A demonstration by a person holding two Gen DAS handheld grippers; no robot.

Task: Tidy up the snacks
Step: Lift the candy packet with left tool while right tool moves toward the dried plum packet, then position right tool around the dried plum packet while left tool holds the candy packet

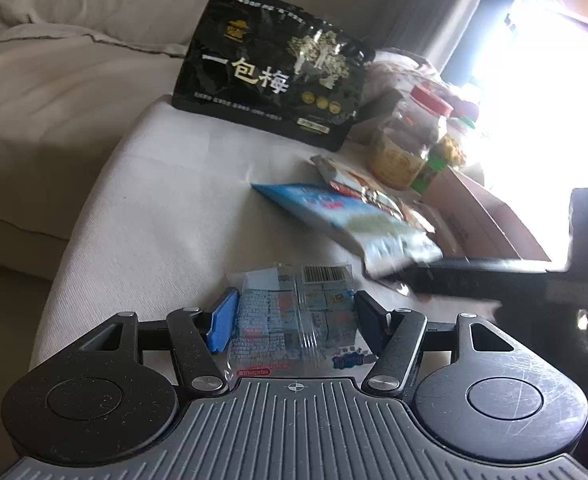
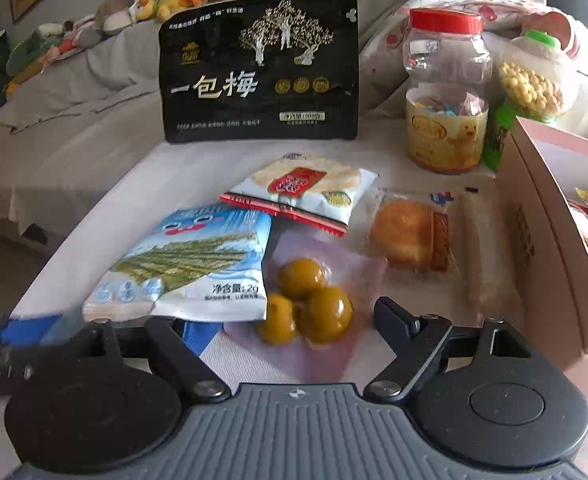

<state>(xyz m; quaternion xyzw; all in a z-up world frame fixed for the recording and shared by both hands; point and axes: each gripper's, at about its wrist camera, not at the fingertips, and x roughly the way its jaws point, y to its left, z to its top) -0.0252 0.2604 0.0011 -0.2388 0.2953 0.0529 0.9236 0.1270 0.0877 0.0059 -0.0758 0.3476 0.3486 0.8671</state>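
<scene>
Left wrist view: the left gripper [image 1: 294, 316] is seen with jaws partly open around a clear packet of small wrapped sweets [image 1: 294, 312] lying on the white counter [image 1: 153, 208]; contact of the pads with the packet cannot be made out, and its near end is hidden by the gripper body. The blue seaweed packet [image 1: 346, 216] at centre right is blurred, its lower end covered by a dark bar. The right edge is washed out by window glare. Right wrist view: the right gripper [image 2: 294, 322] is seen with jaws wide apart, nothing gripped; a clear pouch of three yellow-green fruits [image 2: 310, 300] lies between them, its film barely visible. The left finger is partly hidden under the seaweed packet [image 2: 185, 268]. The pink box [image 2: 542, 240] is cut off at right.
</scene>
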